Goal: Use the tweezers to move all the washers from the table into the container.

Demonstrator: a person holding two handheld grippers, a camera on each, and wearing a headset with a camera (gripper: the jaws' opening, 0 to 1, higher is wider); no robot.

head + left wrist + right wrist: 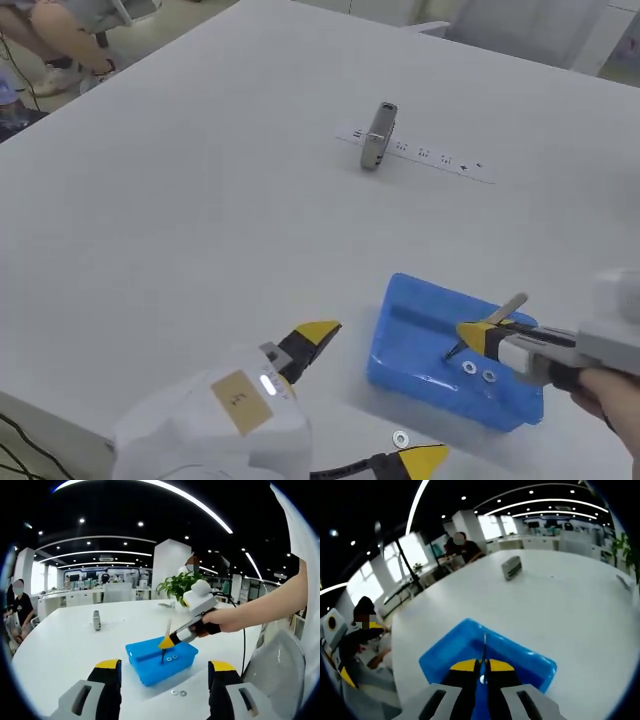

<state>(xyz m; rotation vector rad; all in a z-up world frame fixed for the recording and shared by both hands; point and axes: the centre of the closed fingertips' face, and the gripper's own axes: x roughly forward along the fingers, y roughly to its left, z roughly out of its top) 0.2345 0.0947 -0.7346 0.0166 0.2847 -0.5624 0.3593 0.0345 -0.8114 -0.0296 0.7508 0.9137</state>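
Observation:
A blue container (420,318) stands on the white table, with two washers (478,372) lying inside it. My right gripper (480,336) is shut on the tweezers (512,305), whose tips point down into the container beside those washers. In the right gripper view the tweezers (484,647) run forward over the container (450,652) from between the yellow jaws. My left gripper (372,396) stands open just in front of the container, with a loose washer (400,438) on the table between its jaws. The left gripper view shows two loose washers (178,693) before the container (145,672).
A white power strip (440,158) with a grey plug block (378,135) lies further back on the table. People sit at the table's far side (460,545). A chair (280,665) stands to the right of the table.

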